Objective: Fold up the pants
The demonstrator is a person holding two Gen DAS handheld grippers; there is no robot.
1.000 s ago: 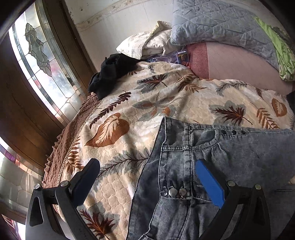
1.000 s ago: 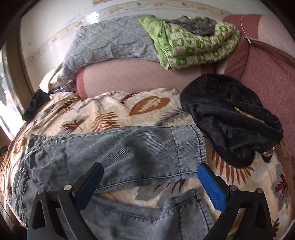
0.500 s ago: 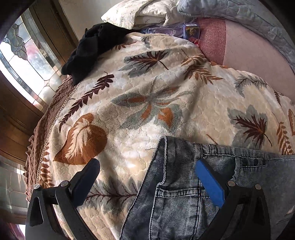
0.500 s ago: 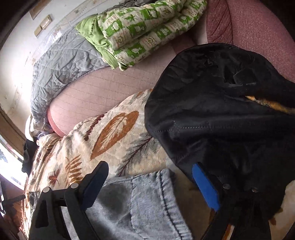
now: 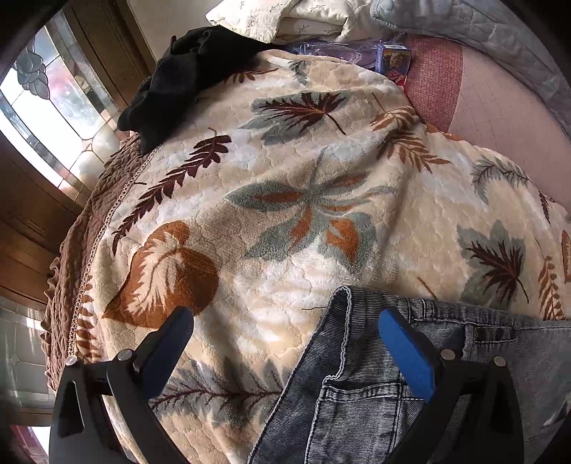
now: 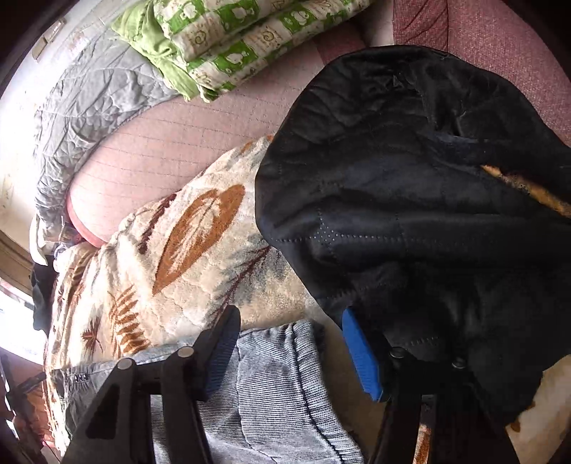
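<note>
The jeans [image 5: 410,392] lie spread on the leaf-patterned blanket [image 5: 285,214] that covers the bed, waistband end under my left gripper [image 5: 285,335] and one leg hem [image 6: 285,357] under my right gripper [image 6: 291,339]. Both sets of jaws stand wide with nothing held; the left straddles the waistband corner, the right straddles the hem corner. I judge the step is taking these two ends so the jeans can be folded. To do it well I would lower each gripper until one finger slides under the denim edge, catch the thick seam and not the plush blanket, then close firmly. On the right, the black jacket [image 6: 428,178] lies just beside the hem and could be pinched by mistake, so I would keep the blue pad [image 6: 360,357] clear of it. A black garment [image 5: 185,82] and a small box [image 5: 394,62] sit well apart near the pillows [image 5: 285,18].
</note>
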